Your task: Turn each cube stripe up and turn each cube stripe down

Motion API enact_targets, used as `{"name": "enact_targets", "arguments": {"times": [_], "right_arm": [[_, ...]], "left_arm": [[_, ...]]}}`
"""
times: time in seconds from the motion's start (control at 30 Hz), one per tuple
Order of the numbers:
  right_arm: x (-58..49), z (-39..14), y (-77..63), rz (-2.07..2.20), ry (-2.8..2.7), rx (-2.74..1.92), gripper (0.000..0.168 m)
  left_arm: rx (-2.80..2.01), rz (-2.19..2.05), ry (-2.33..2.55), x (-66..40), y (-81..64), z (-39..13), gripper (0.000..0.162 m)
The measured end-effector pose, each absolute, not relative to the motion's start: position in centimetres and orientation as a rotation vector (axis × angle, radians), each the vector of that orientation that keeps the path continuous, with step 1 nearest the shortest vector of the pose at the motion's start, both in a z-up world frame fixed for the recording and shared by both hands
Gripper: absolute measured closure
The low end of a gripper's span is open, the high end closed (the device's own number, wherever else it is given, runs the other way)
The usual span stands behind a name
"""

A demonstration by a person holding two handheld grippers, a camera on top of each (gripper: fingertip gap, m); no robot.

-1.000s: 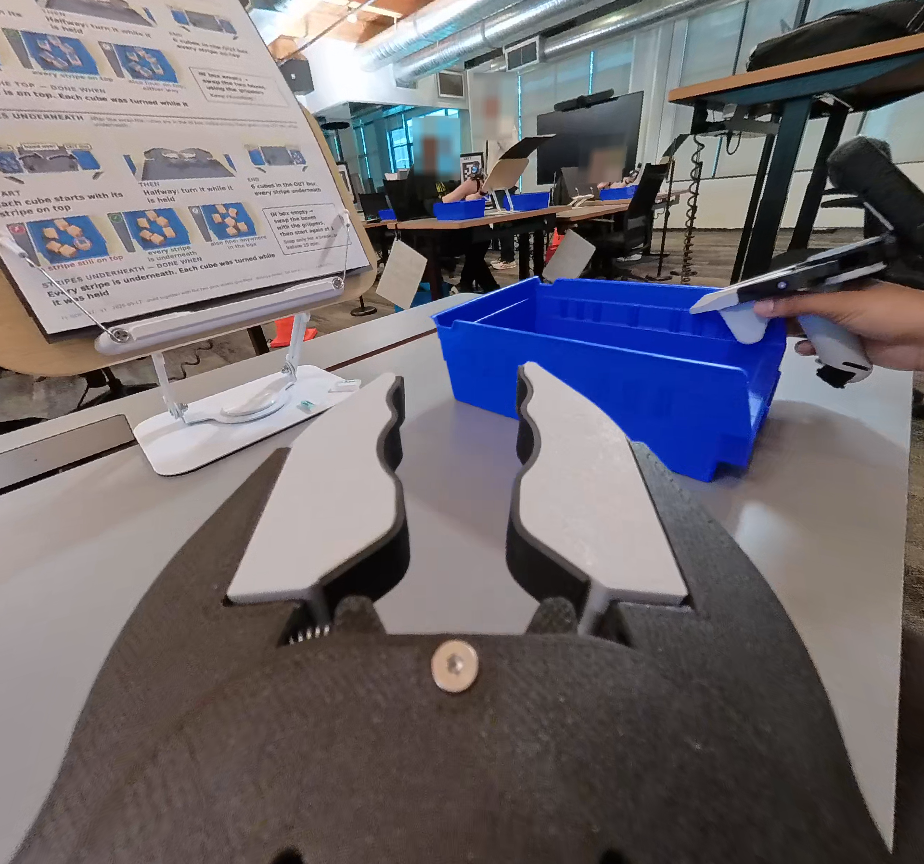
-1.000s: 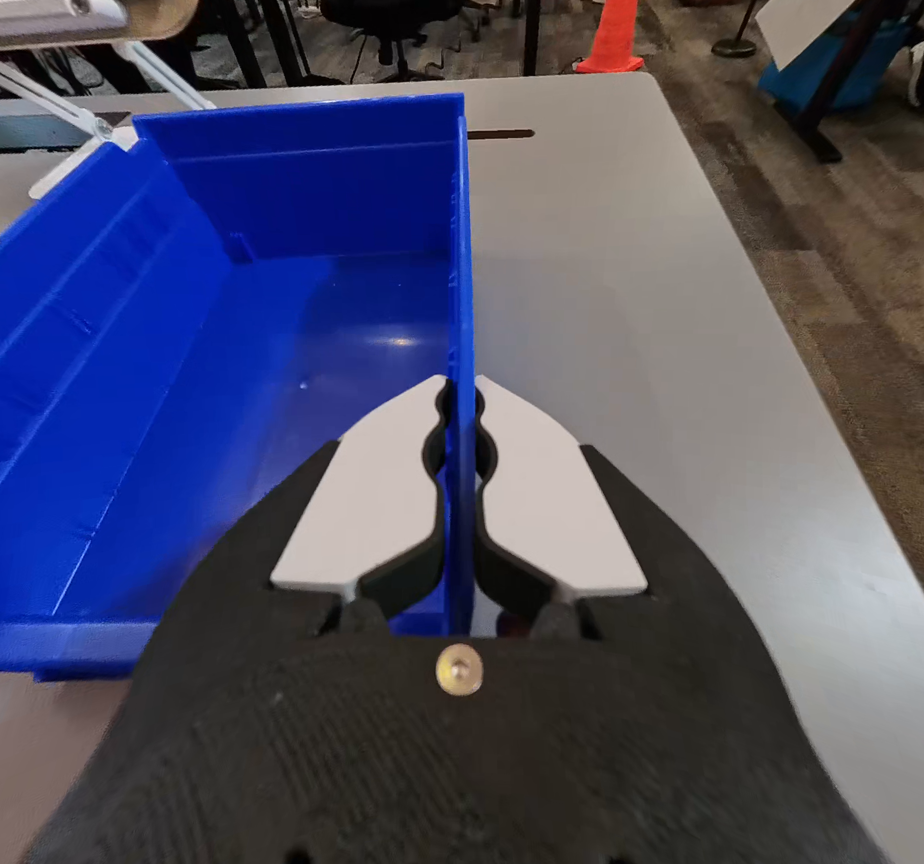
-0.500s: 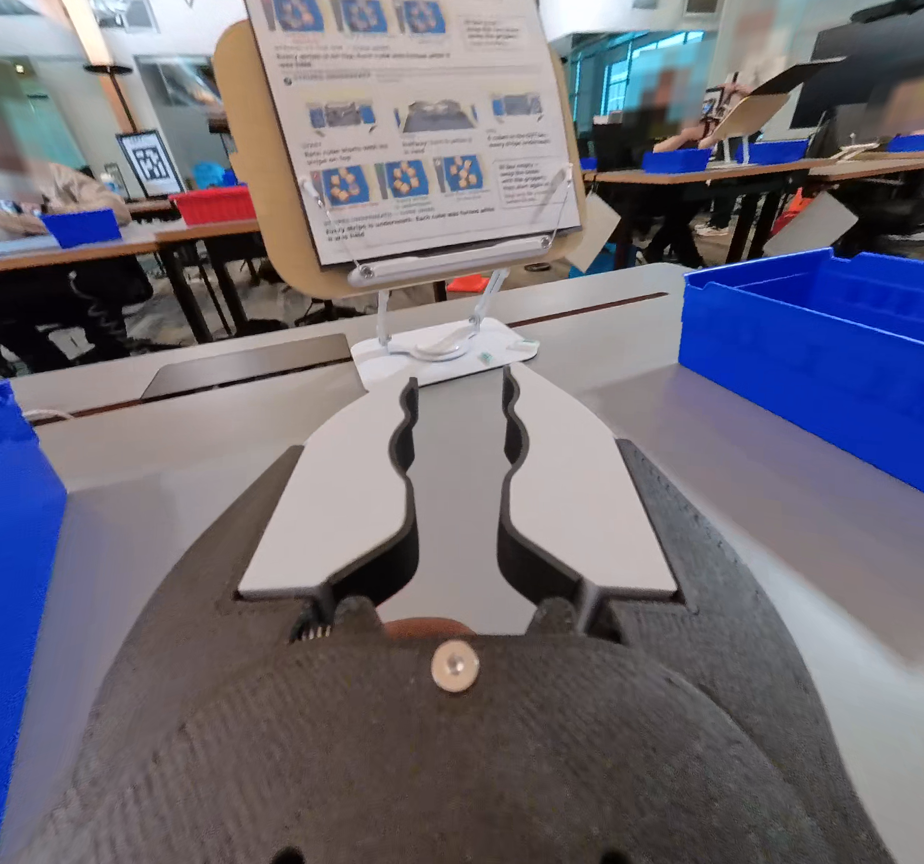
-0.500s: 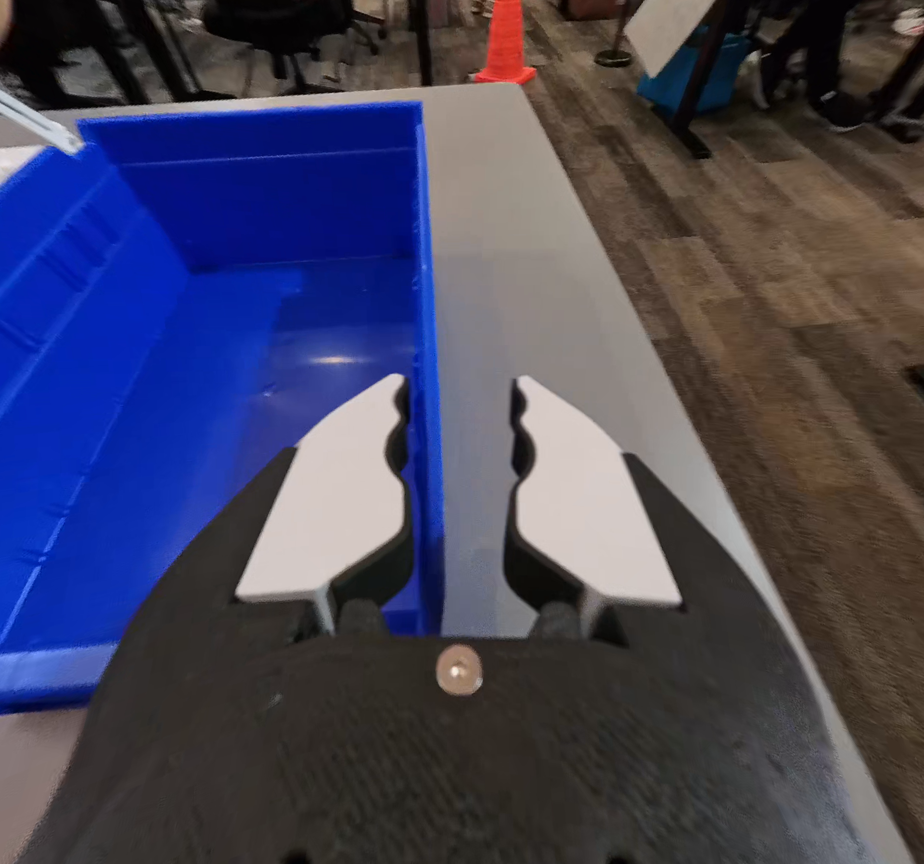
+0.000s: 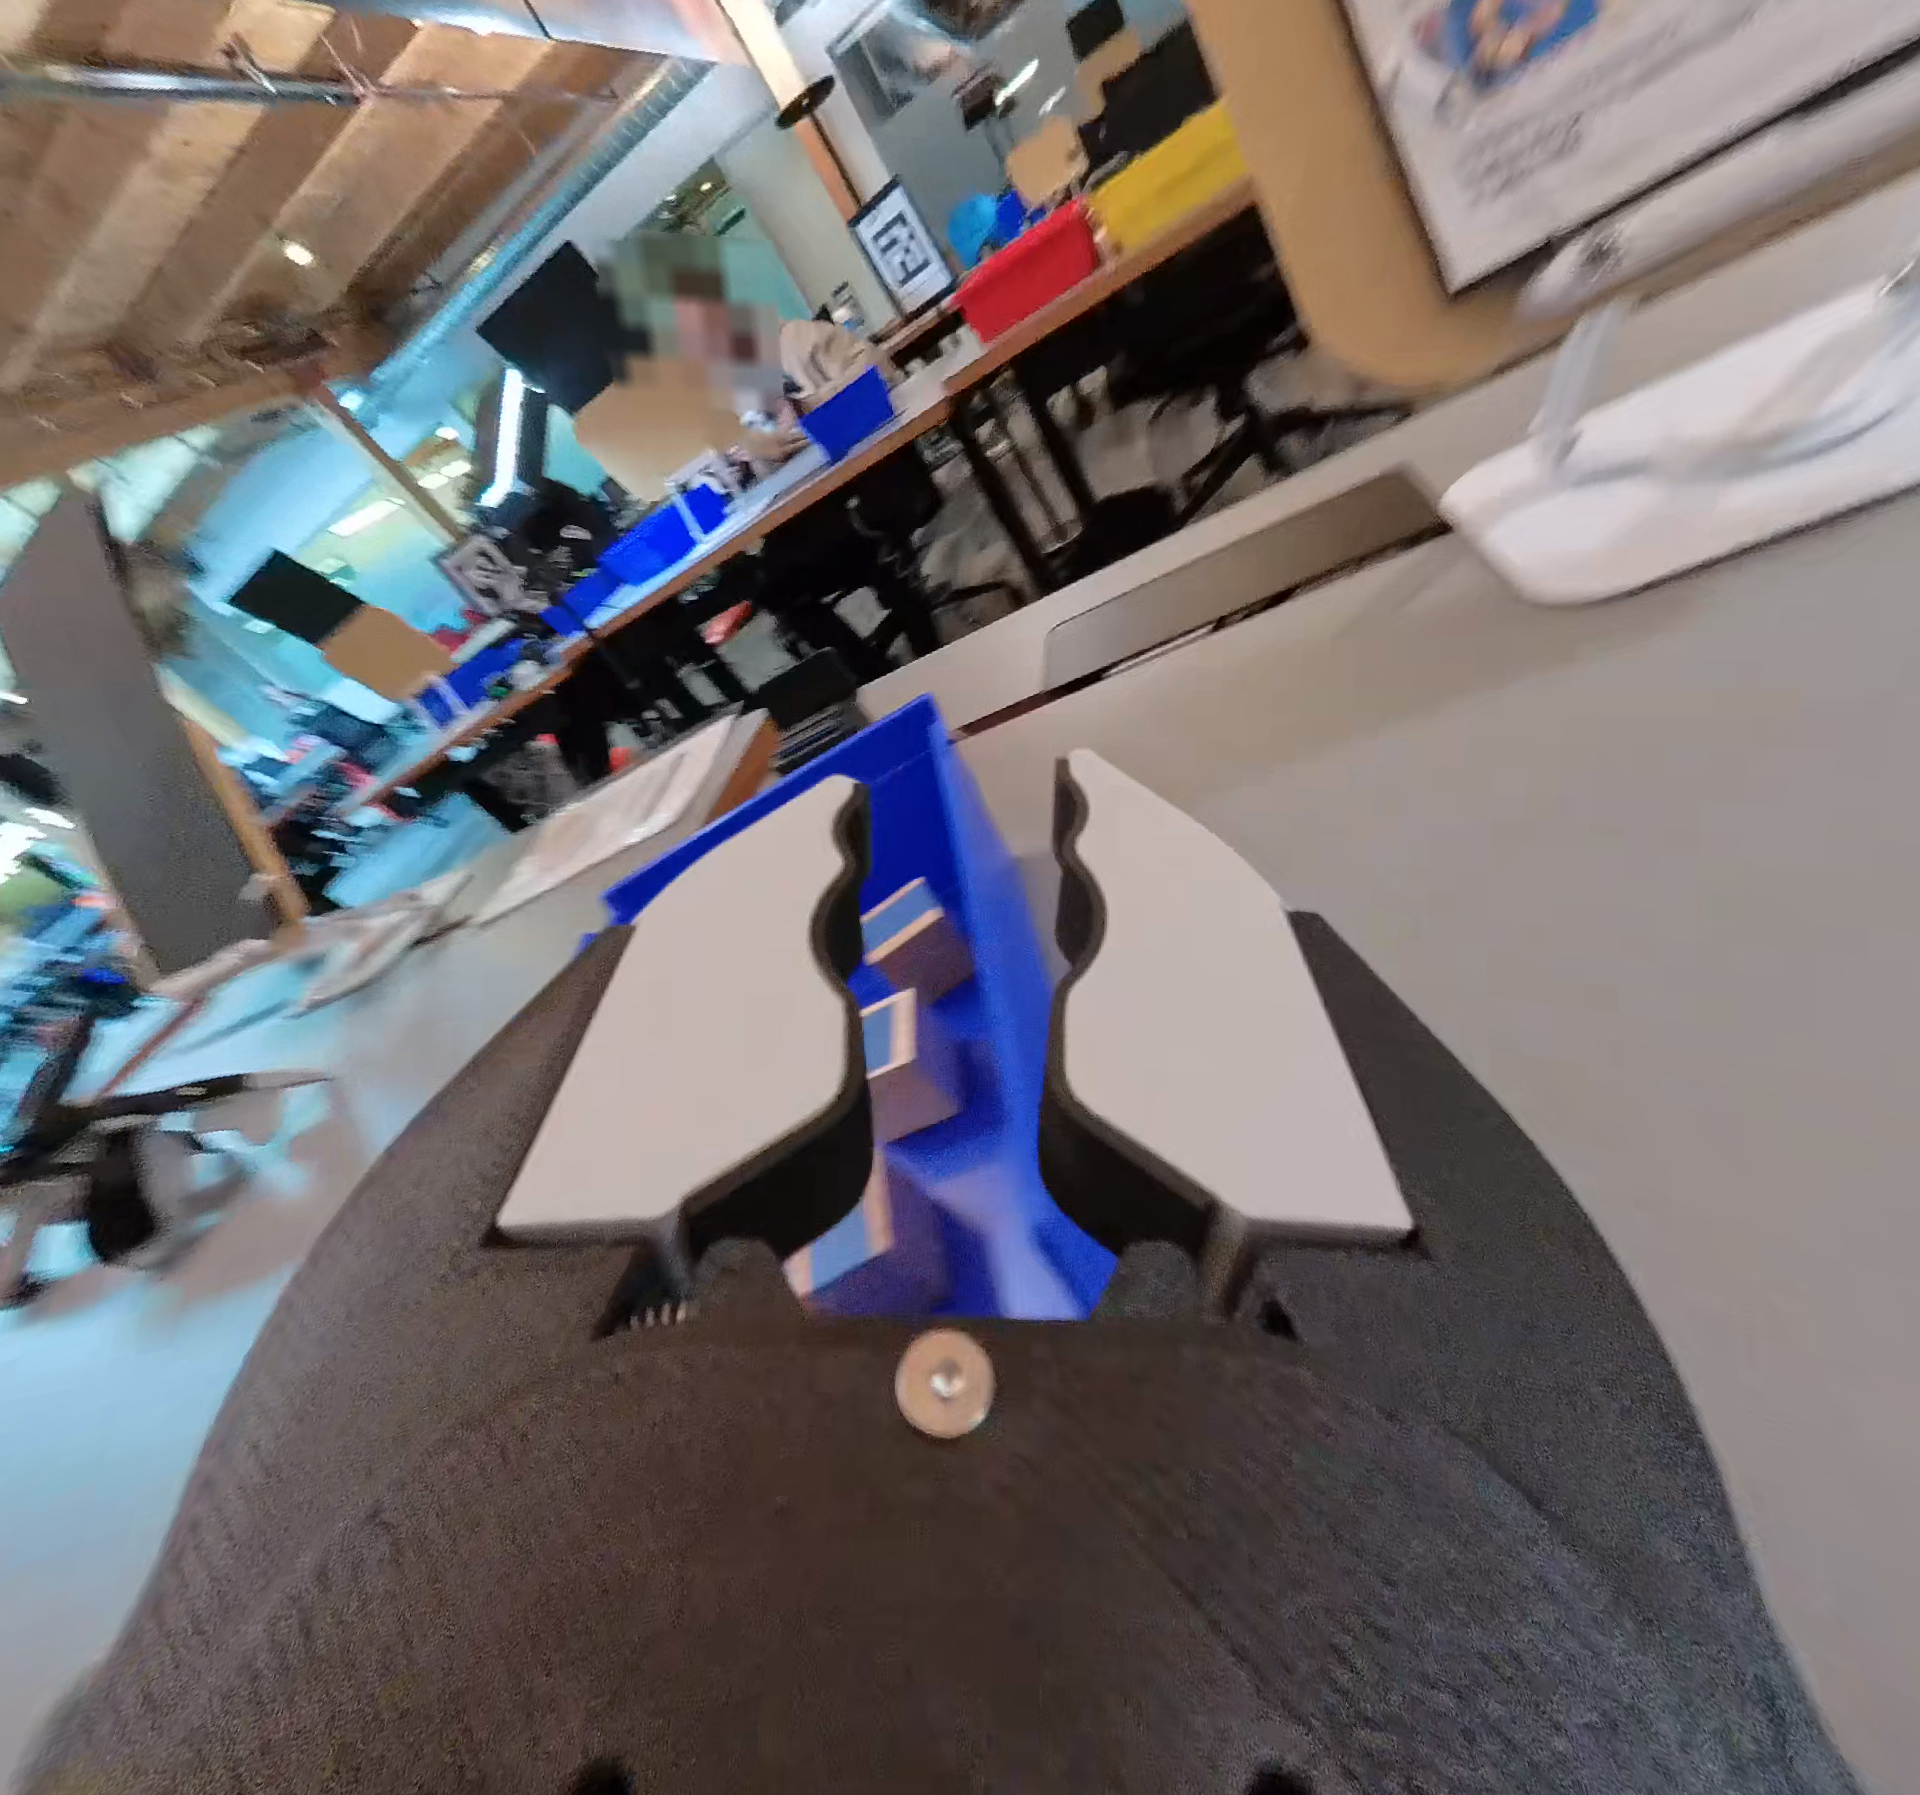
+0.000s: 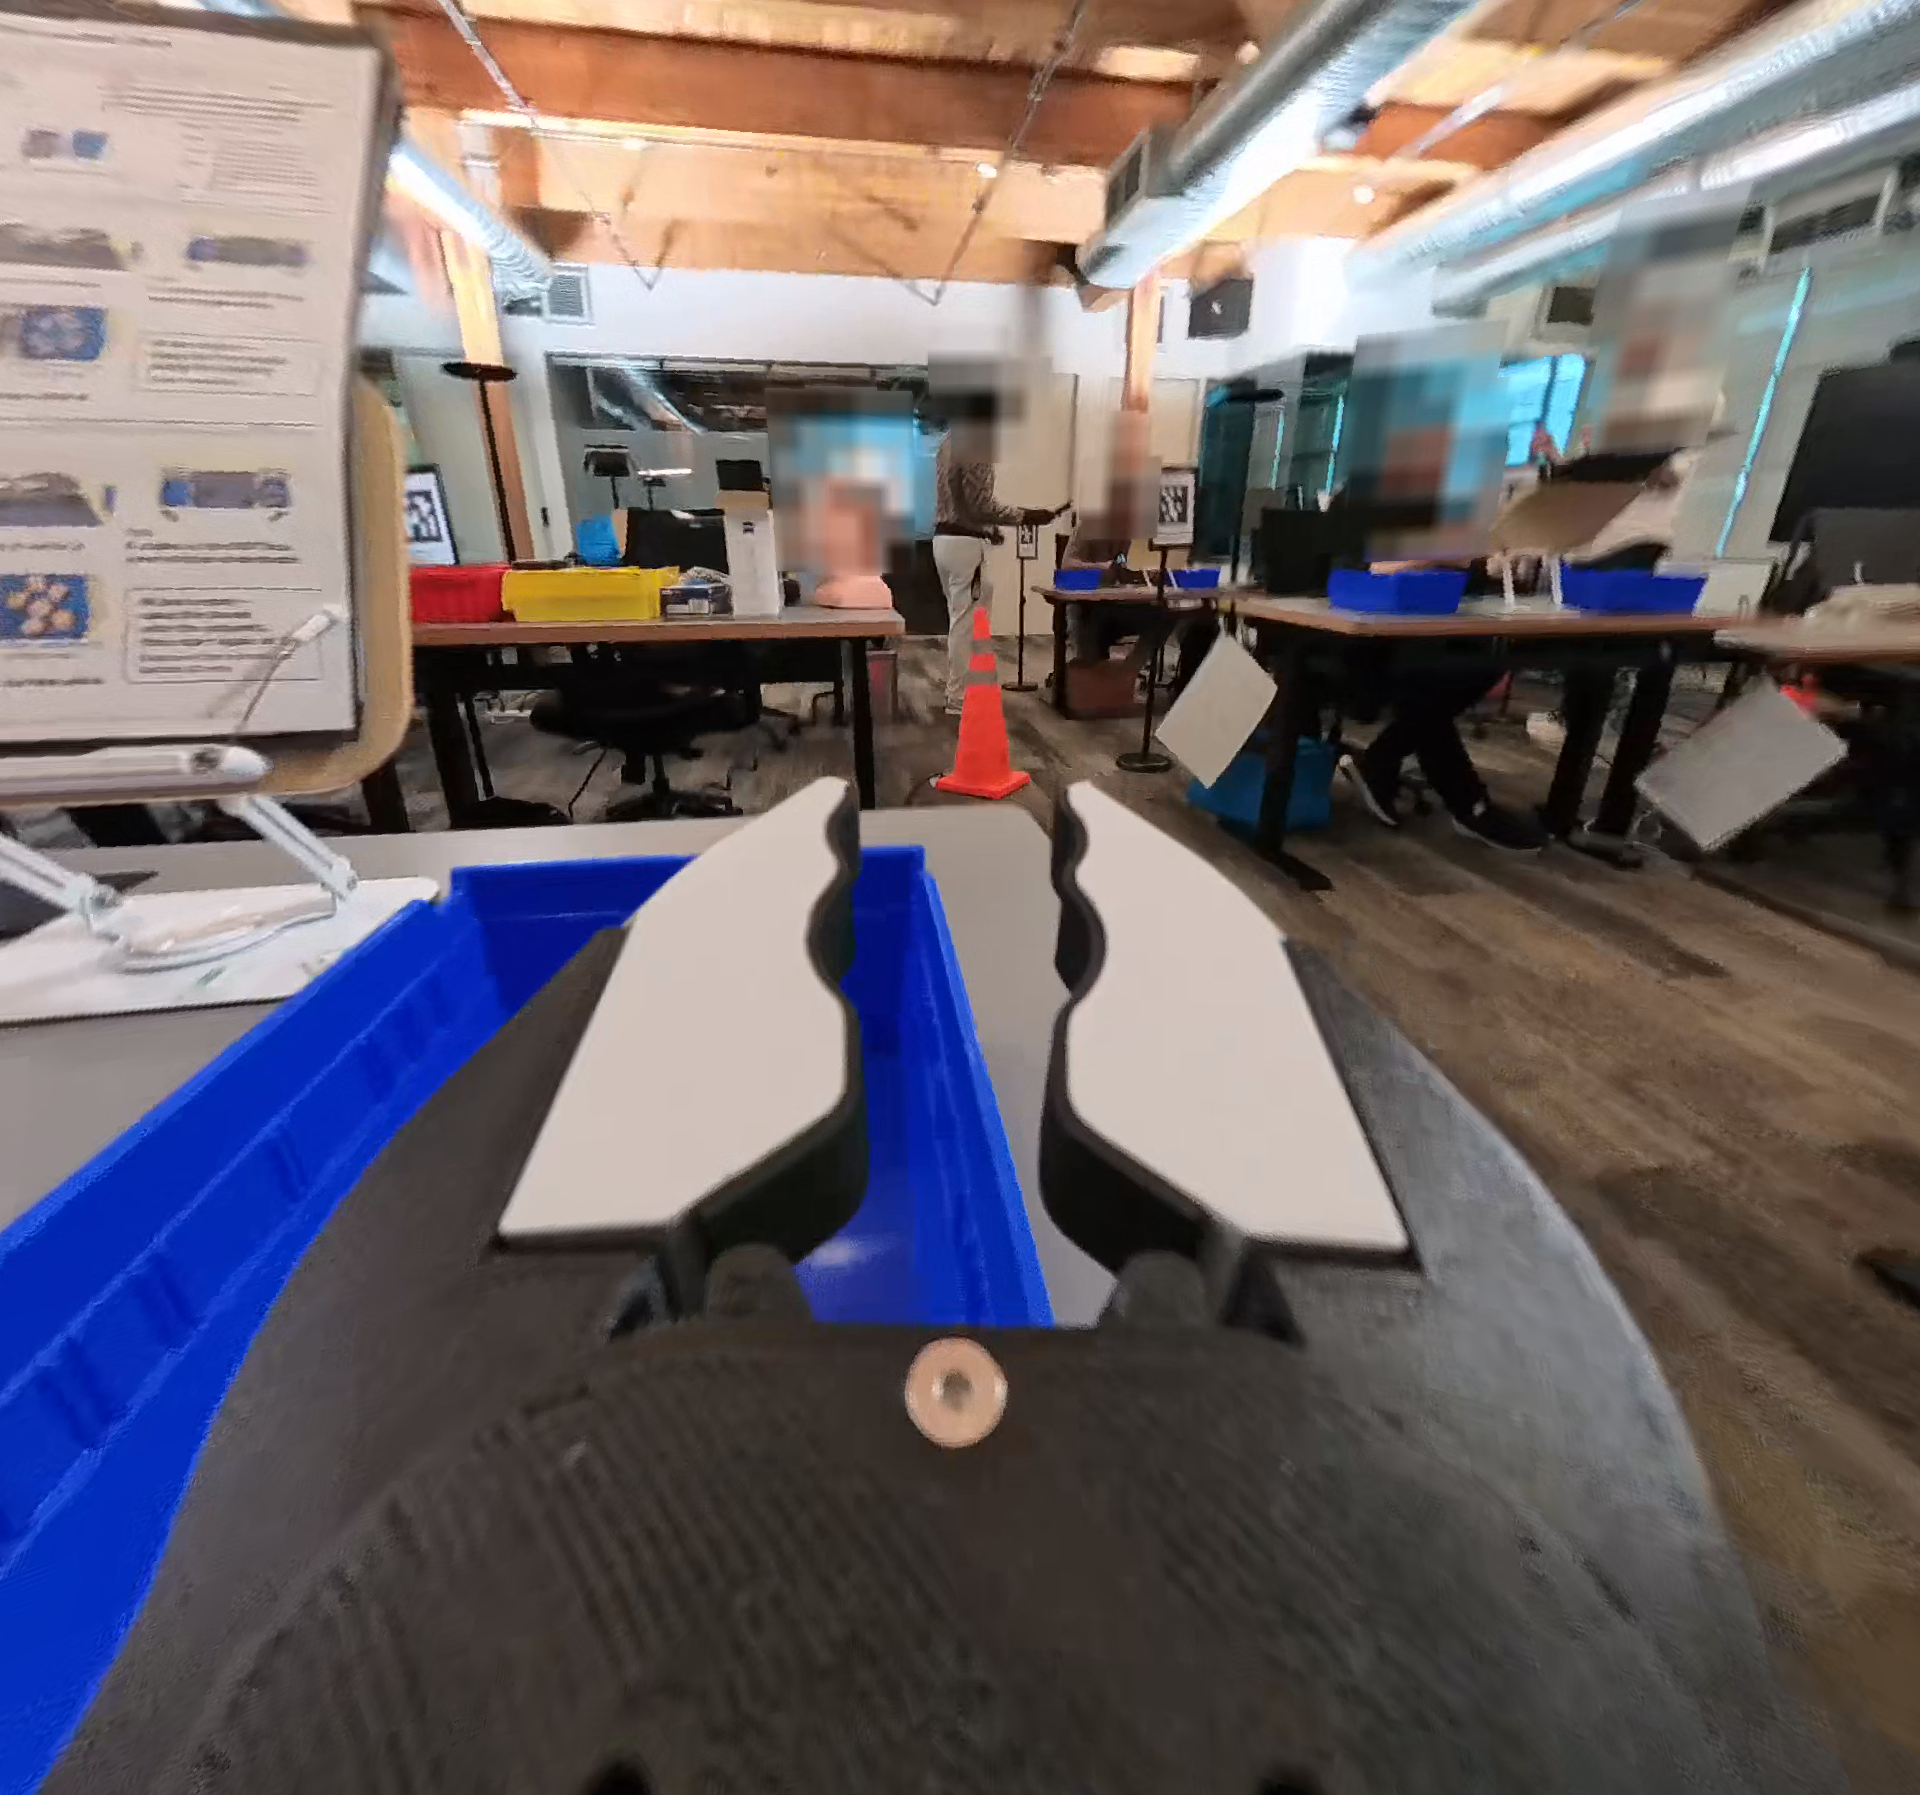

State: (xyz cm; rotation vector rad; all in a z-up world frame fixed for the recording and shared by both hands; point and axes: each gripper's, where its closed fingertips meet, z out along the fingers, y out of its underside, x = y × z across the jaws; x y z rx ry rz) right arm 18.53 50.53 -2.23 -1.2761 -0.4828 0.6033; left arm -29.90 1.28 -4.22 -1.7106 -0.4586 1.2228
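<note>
- Left tongs point(image 5: 956, 789): 2 flat pale-grey fingers point(image 5: 717, 1007) w/ black wavy-edged pads on inner sides, tapering to rounded tips.
- Base: black, rough-textured, rounded body; silver screw point(image 5: 943, 1382) at centre just below finger roots; small spring coil visible at left finger root.
- Right tongs point(image 6: 956, 810): same build, pale-grey fingers point(image 6: 1195, 1039), black scalloped inner pads, ribbed black body, silver screw point(image 6: 954, 1392) at centre.
- 2 small holes at bottom edge of each body.
</note>
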Motion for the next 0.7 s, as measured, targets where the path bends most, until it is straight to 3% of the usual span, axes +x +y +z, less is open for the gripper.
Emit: {"name": "enact_targets", "arguments": {"times": [0.07, 0.17, 0.23, 0.43, 0.7], "right_arm": [[19.4, -4.8, 52.0, 0.630, -0.441, -1.376, 0.128], [21.0, -6.1, 53.5, 0.611, -0.401, -1.472, 0.125], [22.5, -5.6, 54.0, 0.619, -0.309, -1.455, 0.129], [23.7, -6.0, 54.6, 0.796, -0.153, -1.482, 0.128], [24.4, -7.0, 55.3, 0.837, -0.085, -1.533, 0.133]], "left_arm": [[-1.808, 1.286, -0.413, -31.1, 0.3, -5.6, 0.134], [-2.097, 1.025, -0.485, -31.3, 0.1, -10.7, 0.114], [-2.195, 0.899, -0.536, -31.0, 0.1, -12.8, 0.111], [-2.311, 1.022, -0.529, -32.0, -1.4, -15.5, 0.123], [-2.320, 0.651, -0.687, -31.5, -3.2, -15.7, 0.143]]}}
